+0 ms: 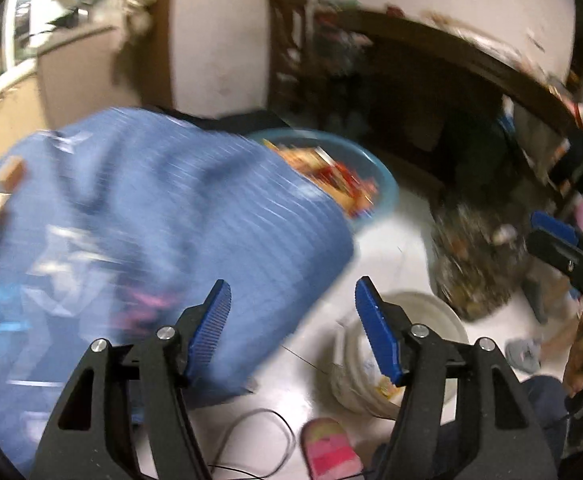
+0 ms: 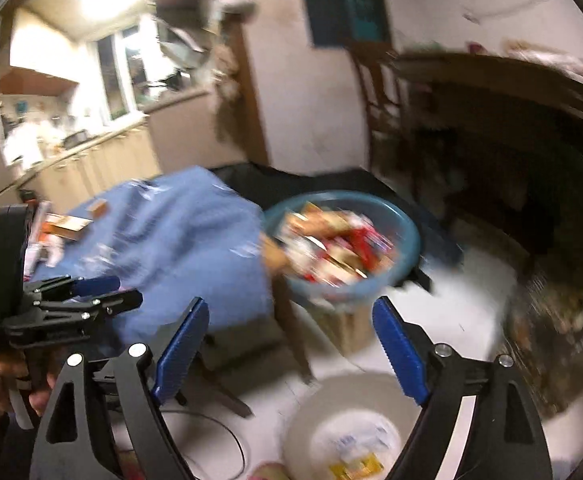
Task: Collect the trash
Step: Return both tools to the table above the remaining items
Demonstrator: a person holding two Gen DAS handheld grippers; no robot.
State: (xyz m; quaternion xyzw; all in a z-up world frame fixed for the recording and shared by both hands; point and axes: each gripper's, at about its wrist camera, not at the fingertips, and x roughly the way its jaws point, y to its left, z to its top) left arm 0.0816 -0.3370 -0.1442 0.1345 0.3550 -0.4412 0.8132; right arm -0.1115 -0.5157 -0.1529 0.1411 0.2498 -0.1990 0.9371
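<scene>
From the left wrist view, we saw the left hand-held gripper [image 1: 291, 300] with its ribbed blue pads parted and nothing between them. Below it on the pale floor stood a round white plastic bucket [image 1: 443, 320] with a few scraps of printed wrapper inside. To the left, a blue cloth-covered surface [image 1: 151, 220] still carried a small brown box [image 1: 9, 174] and other bits too blurred to name. Beyond its edge sat a round teal plastic basin [image 1: 387, 184] heaped with red and yellow packets.

From the right wrist view, the right hand-held gripper [image 2: 287, 320] also stood wide apart and empty, above the same white bucket [image 2: 311, 412], where yellow and white wrappers [image 2: 355, 468] lay at the bottom. The teal basin [image 2: 407, 232] looked full, and cartons [image 2: 67, 226] remained on the soft, creased blue cloth. We judged the collecting only partly done, with most of the trash still on the surface and in the basin.
</scene>
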